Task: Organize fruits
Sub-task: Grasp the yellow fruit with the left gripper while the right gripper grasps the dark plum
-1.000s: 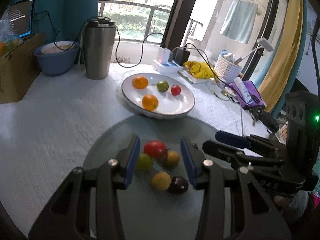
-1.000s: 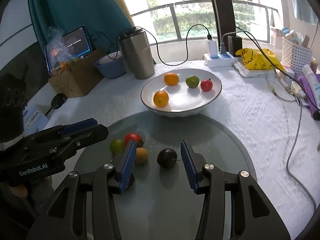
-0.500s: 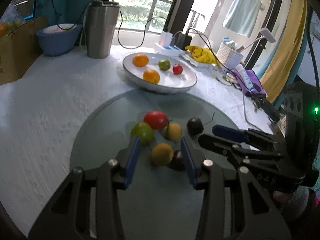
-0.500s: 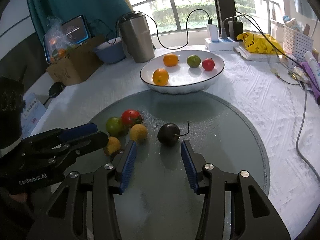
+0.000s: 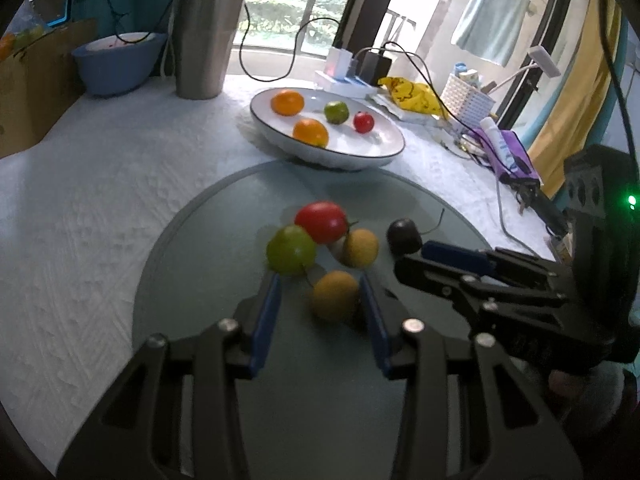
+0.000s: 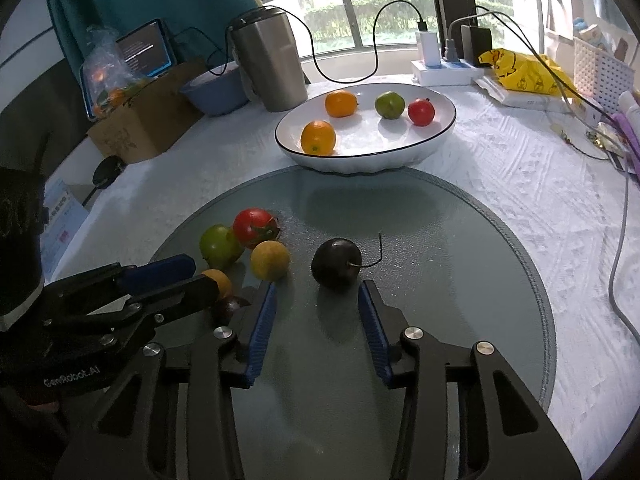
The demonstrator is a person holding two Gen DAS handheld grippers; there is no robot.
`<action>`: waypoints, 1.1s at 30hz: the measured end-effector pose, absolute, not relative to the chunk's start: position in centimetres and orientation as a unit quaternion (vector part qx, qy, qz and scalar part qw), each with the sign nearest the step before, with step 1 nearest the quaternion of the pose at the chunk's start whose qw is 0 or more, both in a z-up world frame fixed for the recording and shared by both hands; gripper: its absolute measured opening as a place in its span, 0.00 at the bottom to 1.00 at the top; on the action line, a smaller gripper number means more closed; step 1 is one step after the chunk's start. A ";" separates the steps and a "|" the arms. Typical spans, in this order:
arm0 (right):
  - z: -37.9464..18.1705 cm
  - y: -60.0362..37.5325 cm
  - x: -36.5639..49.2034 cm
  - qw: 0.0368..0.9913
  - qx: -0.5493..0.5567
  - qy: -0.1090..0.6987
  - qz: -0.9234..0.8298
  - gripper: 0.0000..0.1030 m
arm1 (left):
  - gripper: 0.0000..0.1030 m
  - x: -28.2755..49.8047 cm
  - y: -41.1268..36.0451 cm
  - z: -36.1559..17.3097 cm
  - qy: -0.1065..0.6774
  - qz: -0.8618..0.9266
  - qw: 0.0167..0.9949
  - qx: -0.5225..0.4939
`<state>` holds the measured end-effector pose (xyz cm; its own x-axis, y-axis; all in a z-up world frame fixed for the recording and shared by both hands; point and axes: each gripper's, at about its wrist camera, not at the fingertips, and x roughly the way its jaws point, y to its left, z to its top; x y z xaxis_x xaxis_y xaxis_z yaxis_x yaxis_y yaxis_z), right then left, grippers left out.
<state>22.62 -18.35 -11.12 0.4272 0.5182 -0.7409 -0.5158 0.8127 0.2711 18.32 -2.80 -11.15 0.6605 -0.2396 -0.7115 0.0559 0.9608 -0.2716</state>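
Loose fruits lie on a round glass mat (image 6: pixel 440 240): a red tomato (image 5: pixel 321 222), a green fruit (image 5: pixel 291 250), two yellow fruits (image 5: pixel 361 247) (image 5: pixel 335 296), and a dark plum (image 6: pixel 336 265) with a stem. A second dark fruit (image 6: pixel 230 307) lies behind the left fingers. My left gripper (image 5: pixel 320 292) is open around the nearer yellow fruit. My right gripper (image 6: pixel 316 300) is open just in front of the dark plum. A white plate (image 6: pixel 440 136) beyond the mat holds two oranges, a green fruit and a small red fruit.
A steel tumbler (image 6: pixel 268 64), a blue bowl (image 6: pixel 216 90) and a cardboard box (image 6: pixel 140 128) stand at the back left. A power strip (image 6: pixel 444 70), yellow bag (image 6: pixel 520 70), white basket (image 6: pixel 600 68) and cables (image 6: pixel 616 260) lie at the back right.
Both grippers have drawn back and down toward the mat. The left now straddles the near yellow fruit; the right sits just short of the dark plum. The fruits have not moved.
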 end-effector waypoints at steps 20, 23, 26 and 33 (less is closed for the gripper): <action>-11.3 -18.2 24.1 0.848 0.004 0.439 0.298 0.27 | 0.23 18.2 -3.4 -10.4 0.393 -0.100 0.908 -0.107; -11.0 -18.3 24.0 0.850 0.005 0.435 0.299 0.27 | 0.23 18.1 -3.4 -10.1 0.389 -0.101 0.909 -0.106; -10.8 -18.4 23.9 0.851 0.006 0.431 0.299 0.27 | 0.23 18.1 -3.4 -9.7 0.386 -0.102 0.911 -0.104; -9.8 -18.8 23.8 0.856 0.010 0.419 0.301 0.27 | 0.23 18.3 -3.2 -8.7 0.373 -0.096 0.917 -0.099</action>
